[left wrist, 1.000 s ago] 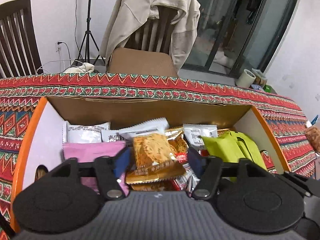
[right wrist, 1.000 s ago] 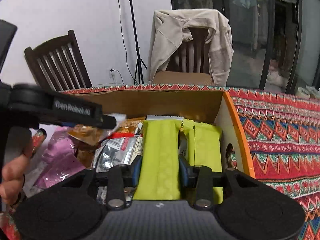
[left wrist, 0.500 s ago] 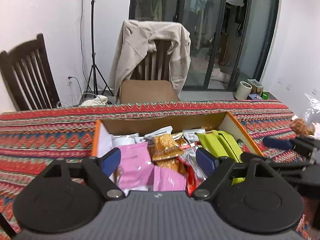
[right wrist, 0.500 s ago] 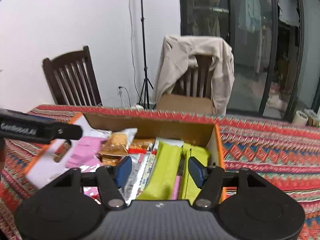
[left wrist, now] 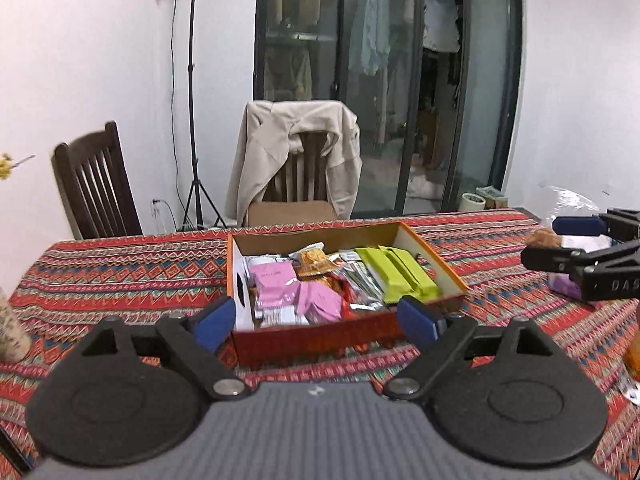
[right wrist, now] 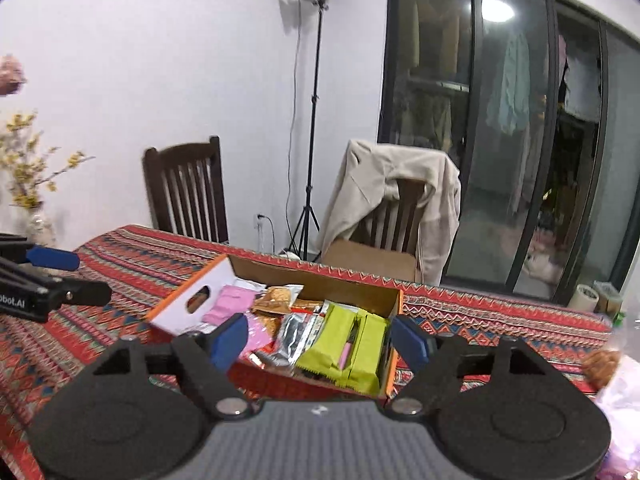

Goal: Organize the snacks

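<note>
Nearest the left wrist camera, the left gripper (left wrist: 318, 322) hangs above the tablecloth (left wrist: 120, 276) with its blue pads wide apart. Its jaws are opening and nothing is between them. The near wall of the box (left wrist: 316, 338) lies just past the pads, lower down.

The right gripper (right wrist: 320, 338) likewise hangs short of the box (right wrist: 180, 312), jaws opening, gripping nothing; its pads frame the box's near right corner from above.

The box is a shallow orange carton standing in the middle of the table, long side toward the cameras. Inside lie the snacks: pink packets (left wrist: 276, 286) at the left, orange and silver packets (left wrist: 316, 262) in the middle, green packs (left wrist: 400, 272) along the right wall.

Bare cloth runs wide on both sides of the box and behind it to the table's far edge. At the right edge of the left view sit more wrapped snacks (left wrist: 544, 238), beside the right gripper's fingers.

Beyond the far edge stand a chair draped with a beige jacket (left wrist: 296, 152), a second chair (left wrist: 96, 188), a light stand (right wrist: 312, 128) and dark glass doors (left wrist: 392, 92).
</note>
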